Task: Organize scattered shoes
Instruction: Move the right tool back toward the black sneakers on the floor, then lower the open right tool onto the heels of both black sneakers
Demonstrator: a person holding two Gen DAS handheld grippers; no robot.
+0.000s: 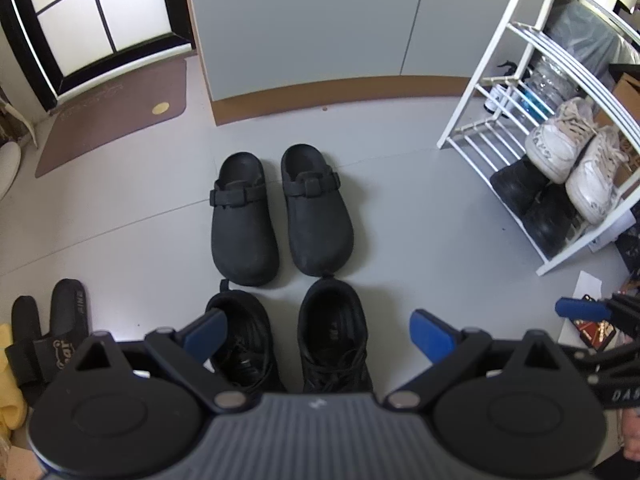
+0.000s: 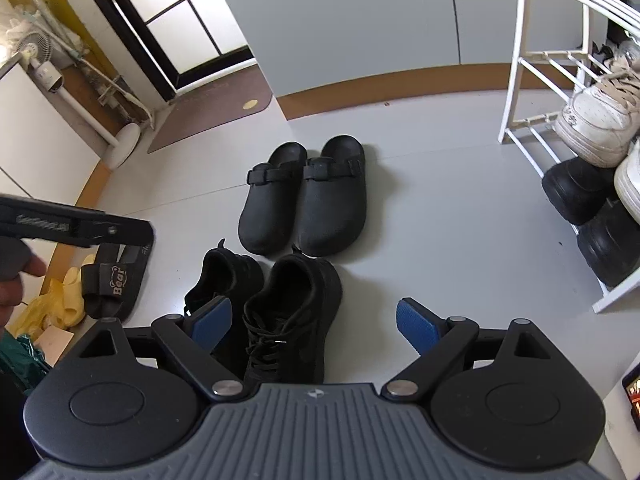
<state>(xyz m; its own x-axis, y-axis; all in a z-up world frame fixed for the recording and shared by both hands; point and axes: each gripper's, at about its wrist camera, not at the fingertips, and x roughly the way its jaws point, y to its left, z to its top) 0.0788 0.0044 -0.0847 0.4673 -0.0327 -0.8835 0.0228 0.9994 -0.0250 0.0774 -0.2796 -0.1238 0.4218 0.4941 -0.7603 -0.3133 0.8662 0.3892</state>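
floor (image 1: 420, 208): pale grey, smooth, runs to a wood-trimmed wall base.
black clogs (image 1: 280, 212): pair side by side at mid-floor, toes toward the camera.
black sneakers (image 1: 292, 344): pair just beside the clogs' toes, heels nearly touching them.
black slides (image 1: 48, 332): at the left, beside yellow slippers (image 1: 10, 380).
doormat (image 1: 116, 112): brown, flat before the door.
shoe rack (image 1: 496, 120): white, stands on the floor at right; white sneakers (image 1: 576, 160) over black shoes (image 1: 532, 200).
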